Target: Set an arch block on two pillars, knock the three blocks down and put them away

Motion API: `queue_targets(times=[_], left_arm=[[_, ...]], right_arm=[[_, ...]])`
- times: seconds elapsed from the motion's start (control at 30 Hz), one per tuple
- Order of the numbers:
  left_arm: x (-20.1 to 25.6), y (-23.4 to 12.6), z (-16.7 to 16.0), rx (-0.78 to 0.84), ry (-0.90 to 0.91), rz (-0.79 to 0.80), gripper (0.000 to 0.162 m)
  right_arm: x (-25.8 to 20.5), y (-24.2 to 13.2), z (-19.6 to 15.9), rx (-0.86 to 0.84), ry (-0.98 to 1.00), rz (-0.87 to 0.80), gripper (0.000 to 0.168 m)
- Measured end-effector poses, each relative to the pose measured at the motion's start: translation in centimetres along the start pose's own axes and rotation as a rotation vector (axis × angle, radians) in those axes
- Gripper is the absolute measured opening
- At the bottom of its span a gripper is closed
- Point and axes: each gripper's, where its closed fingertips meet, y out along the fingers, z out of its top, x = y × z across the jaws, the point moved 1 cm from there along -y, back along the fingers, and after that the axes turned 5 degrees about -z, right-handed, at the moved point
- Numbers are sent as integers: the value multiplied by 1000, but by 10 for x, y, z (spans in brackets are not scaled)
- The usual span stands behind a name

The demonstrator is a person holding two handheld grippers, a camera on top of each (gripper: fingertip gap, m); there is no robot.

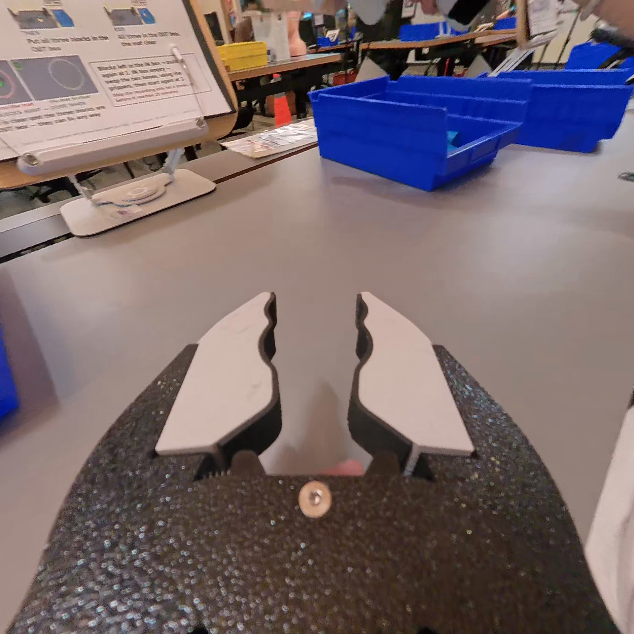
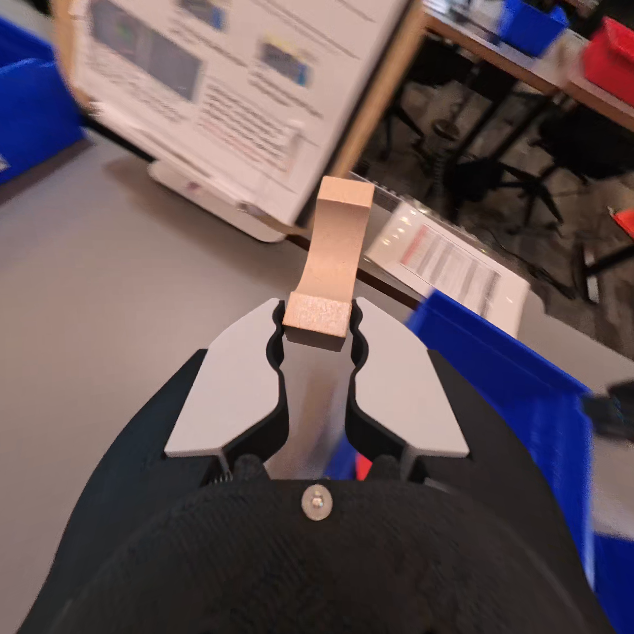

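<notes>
You're holding the right gripper (image 2: 317, 317) clamped by its fingertips on one end of a curved wooden block (image 2: 331, 271), w/ the rest sticking out ahead, over the grey table (image 2: 103, 291) beside a blue bin (image 2: 497, 370). Grip is shallow, so go steady. The left gripper (image 1: 315, 302) is hovering empty, jaws parted, above the table, w/ another blue bin (image 1: 404, 144) well ahead.

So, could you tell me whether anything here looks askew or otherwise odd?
Only one thing stands out: the right gripper pinches the curved wooden block by one end only, so most of it sticks out past the jaws, unsupported. The left gripper is open and empty over the grey table.
</notes>
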Motion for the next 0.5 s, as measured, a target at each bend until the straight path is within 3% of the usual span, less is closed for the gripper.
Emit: queue_targets(times=[0.1,0.2,0.33,0.5], left_arm=[[8,3,6,16,2,-28,44],[11,7,7,-2,27,-32,44],[18,14,7,9,-9,-77,44],[25,21,7,13,-33,-122,44]], right_arm=[[73,-5,-35,-47,107,-89,37],[115,8,-75,-121,217,-115,37],[132,31,-117,-185,329,-125,37],[122,62,-152,-273,361,-113,37]])
